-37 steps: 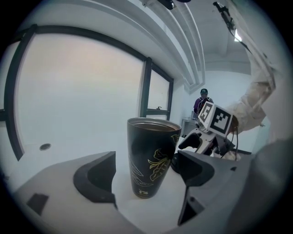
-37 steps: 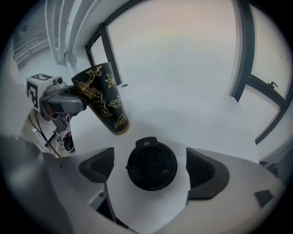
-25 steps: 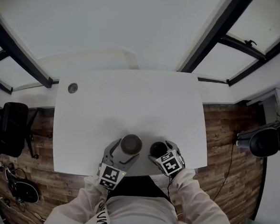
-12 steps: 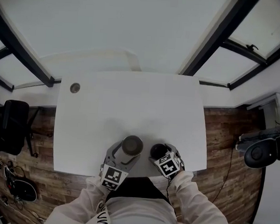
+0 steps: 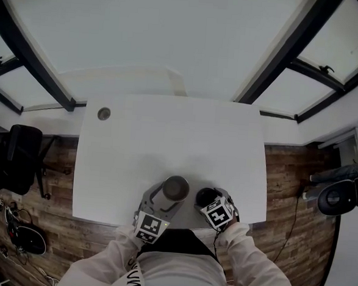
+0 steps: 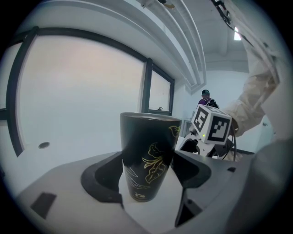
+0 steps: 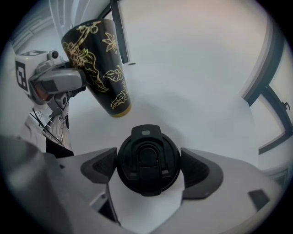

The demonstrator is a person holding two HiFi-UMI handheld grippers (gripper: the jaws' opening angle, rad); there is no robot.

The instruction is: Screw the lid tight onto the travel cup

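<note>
1. The travel cup (image 6: 149, 151) is dark with a gold leaf print. It stands upright with its mouth open on the white table (image 5: 167, 138). In the head view it sits at lower centre, close to the table's near edge.
2. The left gripper (image 6: 147, 176) reaches in from the lower left of the head view. Its fingers have just been closing with the cup between them. In the left gripper view both pads lie against the cup's sides, so the fingers grasp the cup body.
3. The lid (image 7: 147, 160) is black with a flip-top latch. It lies top side up on the table, just to the right of the cup in the head view, and the two do not touch.
4. The right gripper (image 7: 149, 167) points steeply down at the lid. Its fingers are clenched on the lid, one pad on each opposite side of the rim.
5. In the right gripper view the cup fills the upper left and the lid the centre, with a strip of bare table between them.
6. The right gripper's marker cube (image 6: 210, 123) shows to the right of the cup in the left gripper view.
7. A round grey fitting (image 5: 104, 113) sits near the table's upper left corner in the head view.
8. Wooden floor (image 5: 286, 177) borders the table on both sides.
</note>
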